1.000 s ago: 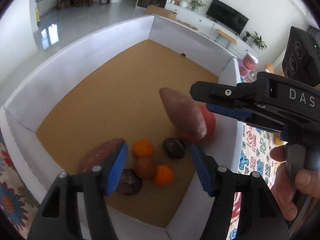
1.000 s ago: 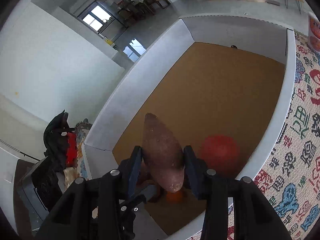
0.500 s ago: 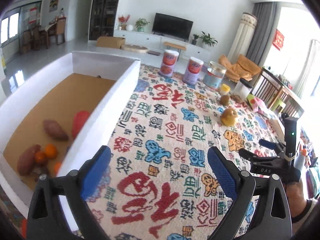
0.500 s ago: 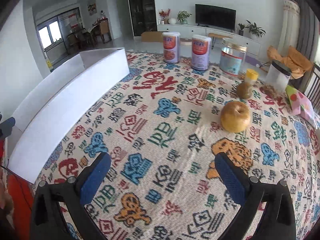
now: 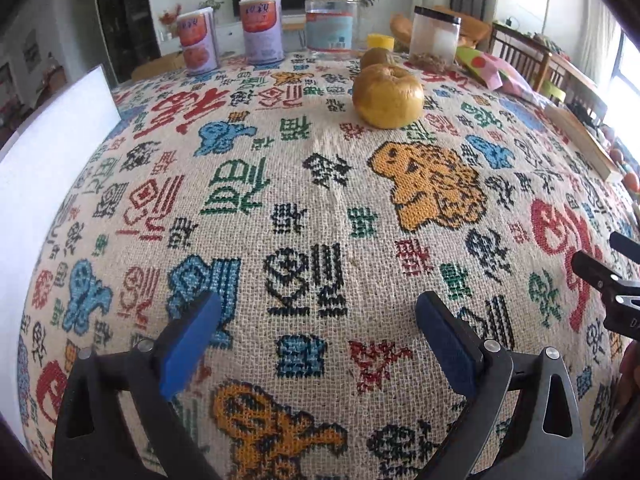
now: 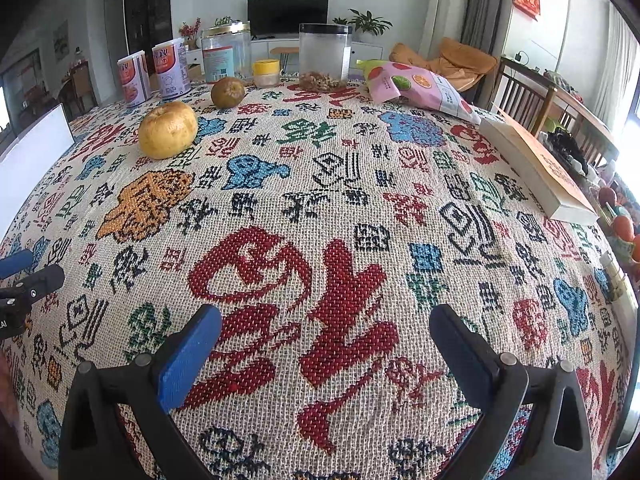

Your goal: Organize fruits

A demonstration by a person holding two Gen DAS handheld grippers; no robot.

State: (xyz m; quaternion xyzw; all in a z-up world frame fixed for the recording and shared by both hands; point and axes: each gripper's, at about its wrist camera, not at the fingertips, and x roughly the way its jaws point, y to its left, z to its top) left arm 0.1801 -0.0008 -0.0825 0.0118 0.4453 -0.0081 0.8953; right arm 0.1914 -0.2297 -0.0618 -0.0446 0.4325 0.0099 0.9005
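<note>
- The scene was a living room with a dark television on a white cabinet at the back, and in front of it a table covered by a woven cream tablecloth (image 5: 312,208) patterned with red, blue, green, black and orange characters.
- The left gripper (image 5: 318,334) hung over the cloth with its blue-padded jaws spread wide; they had just been opening, and only bare cloth showed between them.
- The right gripper (image 6: 326,340) stood likewise with its blue pads far apart, having just been opening, with nothing between them but the large red character woven into the cloth.
- Each gripper's black tip showed at the edge of the other's view, so the two were side by side above the table.
- Beyond the left gripper, well apart from it, a large yellow-brown round fruit (image 5: 387,96) sat on the cloth; in the right wrist view it lay to the far left.
- Just behind it rested a smaller, darker olive-brown round fruit (image 6: 227,92).
- The white wall of a cardboard box (image 5: 48,168) stood at the table's left edge.
- Along the far edge stood two pink-and-white tins (image 6: 154,70), a clear glass jar with a blue label (image 5: 329,22), a small yellow-lidded jar (image 6: 266,72) and a clear black-lidded canister holding nuts (image 6: 325,58).
- A pink snack bag printed with fruit slices (image 6: 416,86) and a white and orange book (image 6: 536,168) lay toward the right.
</note>
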